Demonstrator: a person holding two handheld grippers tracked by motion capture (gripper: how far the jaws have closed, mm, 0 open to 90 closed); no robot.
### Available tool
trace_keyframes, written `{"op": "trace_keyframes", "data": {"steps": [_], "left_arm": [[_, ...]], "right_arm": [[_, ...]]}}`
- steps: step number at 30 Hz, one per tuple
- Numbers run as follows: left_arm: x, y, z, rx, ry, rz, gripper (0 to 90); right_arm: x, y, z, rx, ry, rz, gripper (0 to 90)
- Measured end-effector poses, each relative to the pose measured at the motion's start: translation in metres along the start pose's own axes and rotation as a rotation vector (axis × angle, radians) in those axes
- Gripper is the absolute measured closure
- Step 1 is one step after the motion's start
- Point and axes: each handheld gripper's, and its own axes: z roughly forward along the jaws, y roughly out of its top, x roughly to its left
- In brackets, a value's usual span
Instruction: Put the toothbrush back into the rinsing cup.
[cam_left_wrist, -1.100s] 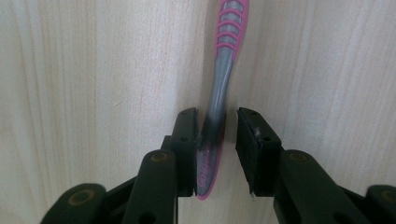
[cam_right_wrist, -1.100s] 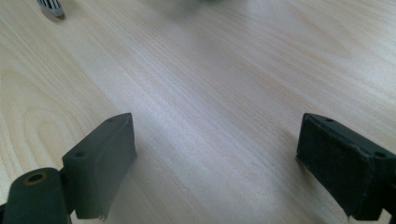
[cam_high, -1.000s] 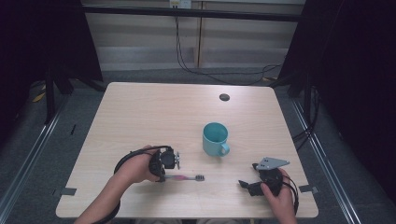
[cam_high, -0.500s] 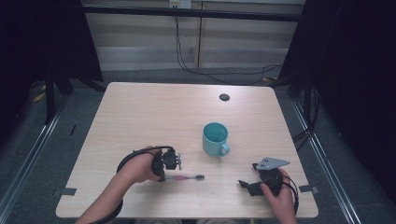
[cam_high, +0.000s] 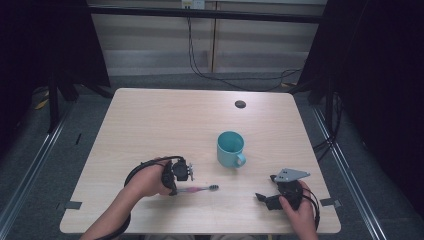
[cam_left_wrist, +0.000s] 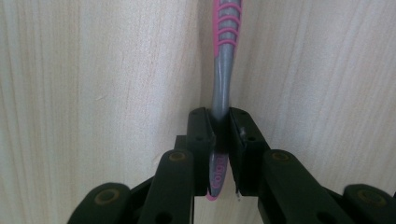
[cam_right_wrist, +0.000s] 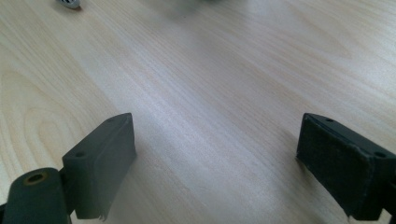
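Note:
A pink and grey toothbrush (cam_high: 201, 188) lies flat on the wooden table (cam_high: 150, 125), near the front left. My left gripper (cam_high: 173, 190) points down at its handle end. In the left gripper view the two pads of that gripper (cam_left_wrist: 219, 126) press on both sides of the toothbrush (cam_left_wrist: 220, 79) handle, so it is shut on it. My right gripper (cam_high: 264, 199) rests low at the front right, a person's hand around it. In the right gripper view the right gripper (cam_right_wrist: 217, 154) has its jaws wide apart over bare wood, with nothing between them.
A teal mug (cam_high: 230, 148) stands upright right of the table's middle, handle toward the front right, between the two hands and a little farther back. A small dark disc (cam_high: 240, 104) lies near the far edge. Dark floor and rails surround the table.

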Motion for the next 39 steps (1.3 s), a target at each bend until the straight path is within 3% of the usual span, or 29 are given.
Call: {"op": "trace_keyframes", "data": {"steps": [16,24,29,39], "left_arm": [[0.001,-0.008,-0.019,-0.06,-0.009,-0.054,79.9],[0.002,-0.009,-0.017,-0.084,-0.009,-0.076,80.0],[0.003,-0.011,-0.01,-0.068,0.001,-0.054,79.8],[0.004,-0.013,0.0,-0.066,-0.004,-0.066,79.1]], "right_arm": [[0.0,0.0,0.0,0.0,0.0,0.0,11.0],[0.0,0.0,0.0,0.0,0.0,0.0,11.0],[0.0,0.0,0.0,0.0,0.0,0.0,11.0],[0.0,0.0,0.0,0.0,0.0,0.0,11.0]]}}
